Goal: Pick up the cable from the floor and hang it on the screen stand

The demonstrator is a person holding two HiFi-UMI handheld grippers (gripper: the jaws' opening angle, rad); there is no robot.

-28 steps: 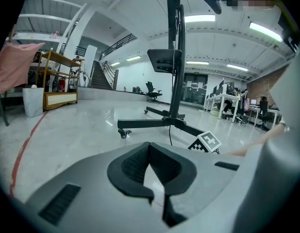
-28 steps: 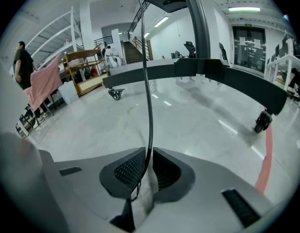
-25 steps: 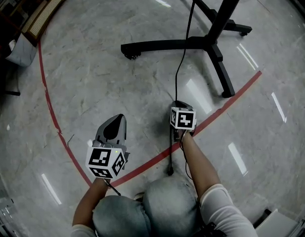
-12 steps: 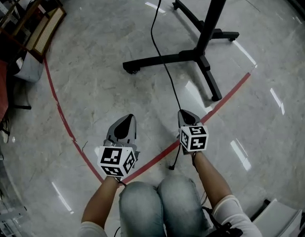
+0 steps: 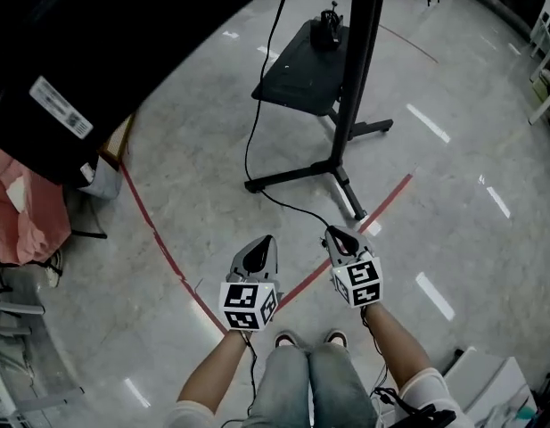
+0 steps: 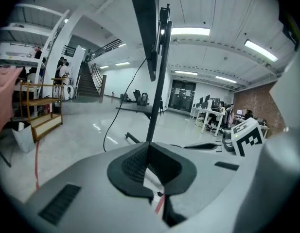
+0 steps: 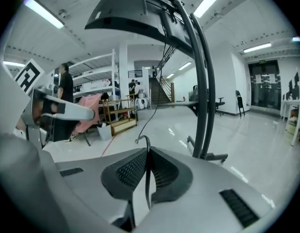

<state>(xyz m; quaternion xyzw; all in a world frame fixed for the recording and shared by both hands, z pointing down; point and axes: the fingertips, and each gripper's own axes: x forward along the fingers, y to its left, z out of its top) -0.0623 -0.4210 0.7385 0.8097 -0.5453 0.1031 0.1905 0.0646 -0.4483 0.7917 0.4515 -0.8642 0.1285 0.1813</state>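
The black cable (image 5: 249,152) hangs down beside the screen stand's pole (image 5: 359,69), loops over the floor and rises to my right gripper (image 5: 333,233). That gripper is shut on the cable (image 7: 148,178), which runs up between its pads and curls over their tips. The black screen (image 5: 114,43) fills the upper left of the head view and tops the stand (image 7: 204,86) in the right gripper view. My left gripper (image 5: 266,242) hovers beside the right one, shut with nothing in it (image 6: 150,147). The stand's legs (image 5: 303,175) spread on the floor ahead.
A red tape line (image 5: 166,250) crosses the grey floor under both grippers. A dark shelf (image 5: 297,65) sticks out from the stand. Pink cloth (image 5: 25,212) lies at the left, a white box (image 5: 478,380) at the lower right. A wooden rack (image 6: 40,108), desks and people are far off.
The view has risen, and both grippers have come up from near the floor. The right gripper has lifted the cable's end with it. The screen has come into view.
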